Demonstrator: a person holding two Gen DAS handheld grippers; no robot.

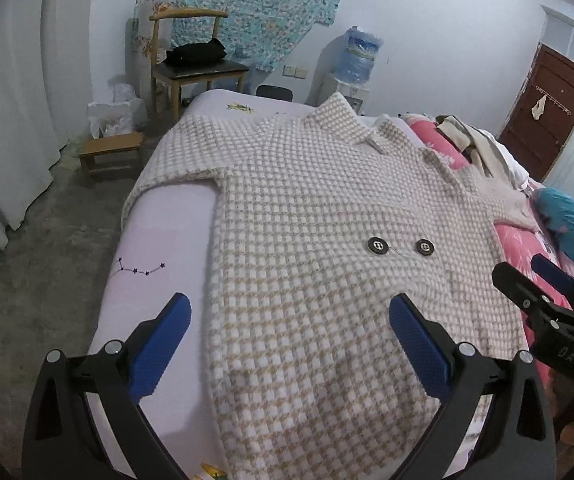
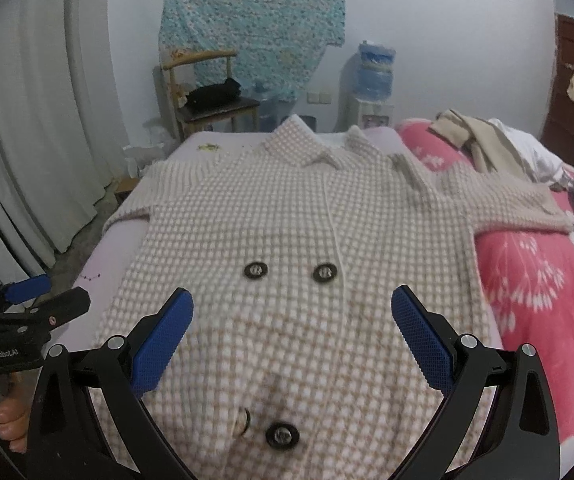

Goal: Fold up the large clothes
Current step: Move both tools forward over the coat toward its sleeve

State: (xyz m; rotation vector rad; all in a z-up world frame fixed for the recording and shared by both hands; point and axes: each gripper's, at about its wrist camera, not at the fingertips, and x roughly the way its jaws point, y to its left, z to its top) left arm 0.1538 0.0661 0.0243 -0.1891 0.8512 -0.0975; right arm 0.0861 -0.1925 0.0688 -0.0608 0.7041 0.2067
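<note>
Nothing folded yet: coat (image 2: 307, 240) flat on bed (image 1: 159, 232), left claw (image 1: 291, 344) and right claw (image 2: 293, 340) both spread, empty.

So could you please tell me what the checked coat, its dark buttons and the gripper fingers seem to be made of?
The checked coat looks like a thick, fuzzy wool-type knit, matte, with a raised beige-and-white weave. Its buttons look like hard glossy plastic or metal with shiny centres; which one is unclear. The fingers carry blue pads with a fine grid texture, probably rubber or printed plastic, on black mounts.
</note>
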